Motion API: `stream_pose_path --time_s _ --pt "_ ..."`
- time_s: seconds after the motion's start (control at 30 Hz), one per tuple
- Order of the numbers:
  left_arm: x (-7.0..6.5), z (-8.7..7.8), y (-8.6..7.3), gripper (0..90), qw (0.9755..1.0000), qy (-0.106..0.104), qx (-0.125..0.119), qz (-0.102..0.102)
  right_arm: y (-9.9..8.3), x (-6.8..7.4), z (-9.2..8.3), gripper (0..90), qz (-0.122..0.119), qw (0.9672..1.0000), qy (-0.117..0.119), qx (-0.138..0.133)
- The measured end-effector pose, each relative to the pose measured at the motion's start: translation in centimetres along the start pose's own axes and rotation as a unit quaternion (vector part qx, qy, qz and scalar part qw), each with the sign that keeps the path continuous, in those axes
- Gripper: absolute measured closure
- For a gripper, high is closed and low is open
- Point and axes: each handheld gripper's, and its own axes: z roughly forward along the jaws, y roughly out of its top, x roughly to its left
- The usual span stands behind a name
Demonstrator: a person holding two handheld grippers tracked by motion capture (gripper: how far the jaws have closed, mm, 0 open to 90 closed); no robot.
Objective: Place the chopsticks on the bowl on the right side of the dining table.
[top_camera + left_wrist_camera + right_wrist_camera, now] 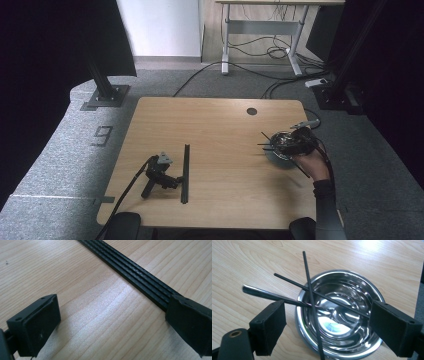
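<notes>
Left hand-held gripper lies on the wooden surface with no hand on it, jaws apart; in its own view one jaw overlaps the end of a ribbed black strip, hiding whether they touch. Right hand-held gripper, held by a hand and partly masked by it in the high view, hovers jaws apart over a steel bowl at the surface's right side. Three thin black sticks cross the bowl's rim; their far ends are cut off or hidden behind the jaws.
</notes>
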Motion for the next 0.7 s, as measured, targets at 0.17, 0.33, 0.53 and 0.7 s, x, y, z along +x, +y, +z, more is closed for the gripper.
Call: stream_pose_path --time_s 0.17,0.33,0.53,0.7 --pt "0.0 0.0 0.0 0.0 1.0000 0.000 0.000 0.000 -1.0 -1.3 -0.6 7.5 0.024 0.9991 0.015 -0.030" --pt "0.0 0.0 0.0 0.0 1.0000 0.000 0.000 0.000 -2.0 -1.9 -0.2 4.8 0.024 0.9990 0.016 -0.036" --pt "0.0 0.0 0.0 0.0 1.0000 0.000 0.000 0.000 -2.6 -2.0 0.9 4.9 0.022 0.9994 0.003 -0.027" --pt "0.0 0.0 0.0 0.0 1.0000 0.000 0.000 0.000 -3.1 -2.4 1.4 5.4 0.029 0.9991 -0.007 -0.030"
